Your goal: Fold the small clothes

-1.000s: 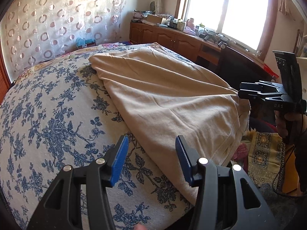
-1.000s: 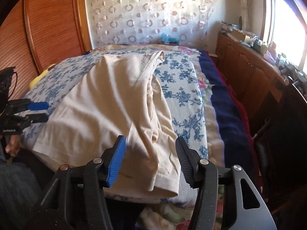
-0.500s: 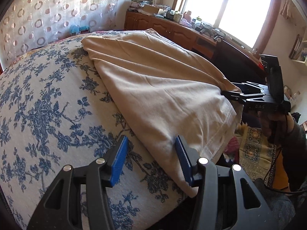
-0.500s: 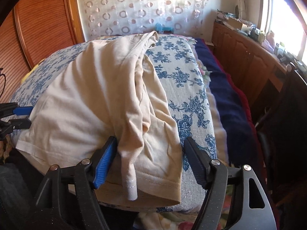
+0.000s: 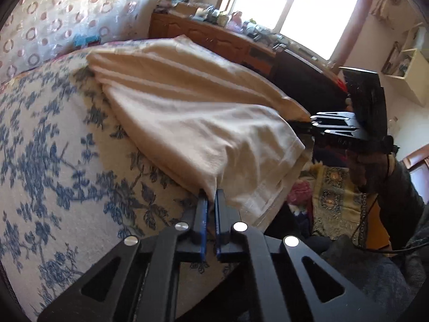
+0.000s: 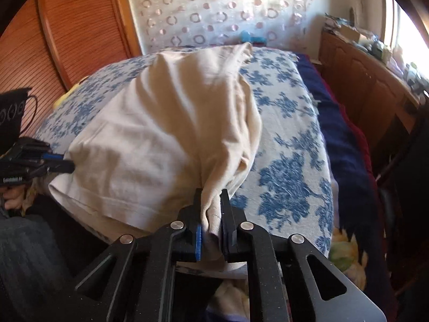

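Cream shirt (image 5: 193, 118) lies lengthwise on the bed (image 5: 53, 161), hem end hanging just over the bed's near edge, collar end toward the far curtain. It already looks doubled lengthwise, w/ one long side lapped over the rest, so prob. the first fold is in; judgement only.

Left gripper (image 5: 210, 196) is clamped on the hem corner at the bed's near edge, fingers together w/ cloth pinched between them. Right gripper (image 6: 210, 198) is at the other hem corner, also at the bed's near edge, fingers pressed onto a bunched wad of fabric. Both corners gripped, cloth between them slack and wrinkled.

Left to do, as far as I can tell: lift hem, carry it toward the collar end of the bed for the crosswise fold, then flatten. Roughly a third to halfway done.
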Demonstrator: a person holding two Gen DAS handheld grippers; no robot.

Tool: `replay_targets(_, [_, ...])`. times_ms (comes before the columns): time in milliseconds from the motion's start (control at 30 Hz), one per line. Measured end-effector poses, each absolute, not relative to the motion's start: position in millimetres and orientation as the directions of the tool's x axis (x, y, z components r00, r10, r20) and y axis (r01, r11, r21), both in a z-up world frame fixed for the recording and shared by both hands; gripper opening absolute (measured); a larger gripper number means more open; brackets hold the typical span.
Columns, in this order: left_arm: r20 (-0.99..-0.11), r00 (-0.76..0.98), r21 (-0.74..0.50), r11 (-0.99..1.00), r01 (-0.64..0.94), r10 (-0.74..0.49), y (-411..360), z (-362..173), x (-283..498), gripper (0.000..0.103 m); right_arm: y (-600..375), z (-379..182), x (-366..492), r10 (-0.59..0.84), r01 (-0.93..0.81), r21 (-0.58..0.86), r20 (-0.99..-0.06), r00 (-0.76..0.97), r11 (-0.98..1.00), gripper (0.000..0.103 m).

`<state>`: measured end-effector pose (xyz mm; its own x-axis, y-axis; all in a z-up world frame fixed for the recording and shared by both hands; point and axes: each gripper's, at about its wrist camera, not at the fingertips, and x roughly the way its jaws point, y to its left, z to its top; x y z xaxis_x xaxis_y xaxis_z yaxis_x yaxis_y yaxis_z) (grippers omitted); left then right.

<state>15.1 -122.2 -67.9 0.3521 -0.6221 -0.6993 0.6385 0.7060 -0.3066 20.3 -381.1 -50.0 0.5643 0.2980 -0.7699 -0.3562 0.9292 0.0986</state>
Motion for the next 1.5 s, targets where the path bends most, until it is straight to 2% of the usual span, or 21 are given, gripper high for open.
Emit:
replay_targets(167, [-0.604, 0.436, -0.325, 0.706, 0.629, -0.667, -101.2, -21.2, 34.2, 0.0, -387.1, -2.2, 25.4, 0.39, -0.377, 0.169, -0.656, 0.646, 0.91, 0.006])
replay_targets(267, [-0.556, 0.511, -0.312, 0.734, 0.603, -0.656, -86.9, 6.4, 63.2, 0.0, -385.6, 31.9, 44.8, 0.399, -0.384, 0.156, -0.585, 0.706, 0.91, 0.006])
replay_targets(400, [-0.529, 0.56, -0.329, 0.763, 0.557, -0.637, -75.7, 22.2, 113.3, 0.0, -378.8, 55.2, 91.4, 0.405, -0.385, 0.158, -0.544, 0.735, 0.909, 0.006])
replay_targets(667, [-0.589, 0.618, -0.246, 0.844, 0.476, -0.52, -80.1, 9.3, 198.6, 0.0, -365.2, 46.1, 204.4, 0.402, -0.363, 0.189, -0.582, 0.707, 0.912, 0.006])
replay_targets(800, [-0.618, 0.604, -0.259, 0.856, 0.447, -0.503, -82.5, -6.3, 232.2, 0.0, -359.7, 30.2, 240.5, 0.396, -0.361, 0.189, -0.623, 0.675, 0.913, 0.006])
replay_targets(967, [-0.651, 0.613, -0.222, 0.885, 0.41, -0.448, -79.5, -20.1, 258.1, 0.012, -356.7, 11.6, 267.6, 0.385, -0.365, 0.177, -0.659, 0.646, 0.914, 0.008])
replay_targets(1033, [-0.647, 0.617, -0.216, 0.884, 0.415, -0.448, -75.7, -21.0, 256.7, 0.018, -358.6, 8.0, 270.1, 0.36, -0.35, 0.156, -0.665, 0.654, 0.924, 0.017])
replay_targets(1067, [-0.647, 0.615, -0.217, 0.882, 0.418, -0.451, -72.9, -21.3, 254.1, 0.026, -360.3, 8.6, 272.1, 0.348, -0.342, 0.145, -0.665, 0.661, 0.928, 0.019])
replay_targets(1100, [-0.648, 0.613, -0.218, 0.881, 0.42, -0.453, -70.1, -21.4, 250.8, 0.029, -361.7, 9.3, 271.3, 0.344, -0.339, 0.141, -0.662, 0.666, 0.93, 0.023])
replay_targets(1200, [-0.647, 0.59, -0.237, 0.863, 0.446, -0.483, -62.8, -26.5, 232.4, 0.035, -368.4, 17.8, 257.2, 0.312, -0.321, 0.108, -0.645, 0.698, 0.941, 0.054])
replay_targets(1367, [-0.687, 0.538, -0.24, 0.851, 0.467, -0.489, -65.1, -39.9, 213.4, 0.037, -380.9, 27.2, 226.1, 0.303, -0.335, 0.07, -0.626, 0.719, 0.94, 0.062])
replay_targets(1500, [-0.699, 0.52, -0.234, 0.844, 0.483, -0.491, -79.4, -46.0, 219.5, 0.037, -378.1, 14.5, 225.5, 0.309, -0.366, 0.059, -0.67, 0.675, 0.929, 0.063])
